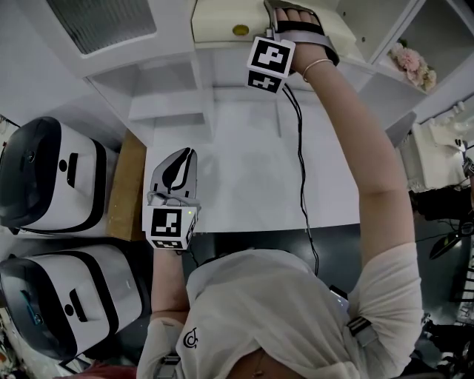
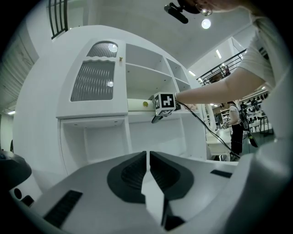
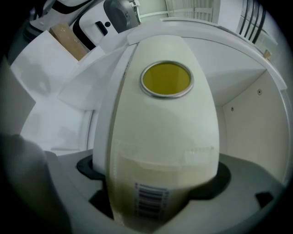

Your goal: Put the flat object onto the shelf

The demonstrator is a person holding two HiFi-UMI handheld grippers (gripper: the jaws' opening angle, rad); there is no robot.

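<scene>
The flat object is a cream box (image 1: 229, 18) with a round yellow mark, lying on a shelf of the white cabinet (image 1: 170, 89). In the right gripper view this box (image 3: 165, 91) fills the middle and runs back between the jaws. My right gripper (image 1: 278, 9) is raised to that shelf and stands open around the box's near end; its dark pads (image 3: 87, 165) sit just off the sides. My left gripper (image 1: 187, 155) hovers low over the white tabletop (image 1: 252, 170), shut and empty. From the left gripper view the box (image 2: 137, 105) rests on a middle shelf.
Two white-and-black machines (image 1: 52, 178) (image 1: 67, 303) stand at the left beside a wooden board (image 1: 127, 185). A black cable (image 1: 301, 170) trails from the right gripper across the tabletop. Pink flowers (image 1: 411, 63) sit at the far right. A person (image 2: 236, 128) stands in the background.
</scene>
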